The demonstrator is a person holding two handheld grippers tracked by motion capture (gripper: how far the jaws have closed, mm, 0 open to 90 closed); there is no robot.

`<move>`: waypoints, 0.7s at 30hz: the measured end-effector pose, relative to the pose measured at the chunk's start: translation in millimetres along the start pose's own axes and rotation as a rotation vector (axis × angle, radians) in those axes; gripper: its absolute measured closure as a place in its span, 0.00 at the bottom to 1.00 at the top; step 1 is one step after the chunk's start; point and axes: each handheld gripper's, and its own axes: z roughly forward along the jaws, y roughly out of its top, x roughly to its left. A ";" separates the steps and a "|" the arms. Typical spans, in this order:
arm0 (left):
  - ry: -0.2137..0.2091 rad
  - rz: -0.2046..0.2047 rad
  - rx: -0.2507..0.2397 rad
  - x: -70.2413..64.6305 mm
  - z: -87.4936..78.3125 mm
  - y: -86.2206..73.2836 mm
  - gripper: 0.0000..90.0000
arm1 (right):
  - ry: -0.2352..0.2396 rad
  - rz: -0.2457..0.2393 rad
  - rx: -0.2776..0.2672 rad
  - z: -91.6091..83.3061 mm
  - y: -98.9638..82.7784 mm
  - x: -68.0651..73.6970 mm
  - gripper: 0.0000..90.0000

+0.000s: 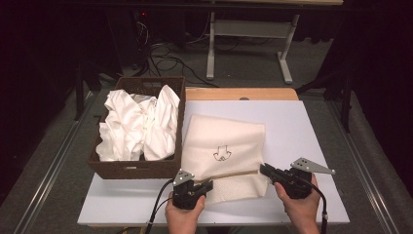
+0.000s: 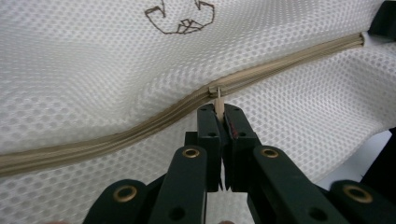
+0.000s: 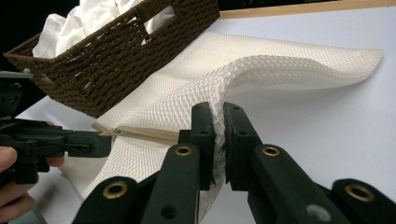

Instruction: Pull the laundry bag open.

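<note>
From above, a white mesh bag point(image 1: 224, 156) lay at the centre of a white board point(image 1: 302, 126) on a wooden table point(image 1: 243, 93), with a small dark line drawing point(image 1: 222, 154) printed on it and a tan zipper point(image 1: 234, 174) running across its lower part. The left gripper view alone showed the zipper pull point(image 2: 218, 99) pinched upright between the left gripper's point(image 2: 221, 116) clenched jaws, with the drawing at the top of that frame and the zipper curving from lower left to upper right. The right gripper view alone showed the right gripper point(image 3: 219, 122) clamped on a bunched fold of the bag's mesh edge, lifting it into a ridge, while the left gripper appeared at the left edge of that frame, level with the zipper. A brown woven basket point(image 1: 141, 168) full of crumpled white cloth point(image 1: 136, 124) stood at the left of the board, just beside the bag. Beyond the table, at the top of the high view, grey carpet point(image 1: 243, 63), loose black cables point(image 1: 165, 61) and the legs of a white stand point(image 1: 212, 48) sat in a dark room. In the high view both grippers sat at the bag's lower edge, left at the bottom centre, right at the lower right.
</note>
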 end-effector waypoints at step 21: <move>0.119 0.001 0.019 36.2 -36.0 -2.4 0.97 | -0.025 0.023 0.008 -0.4 -1.4 -10.9 0.95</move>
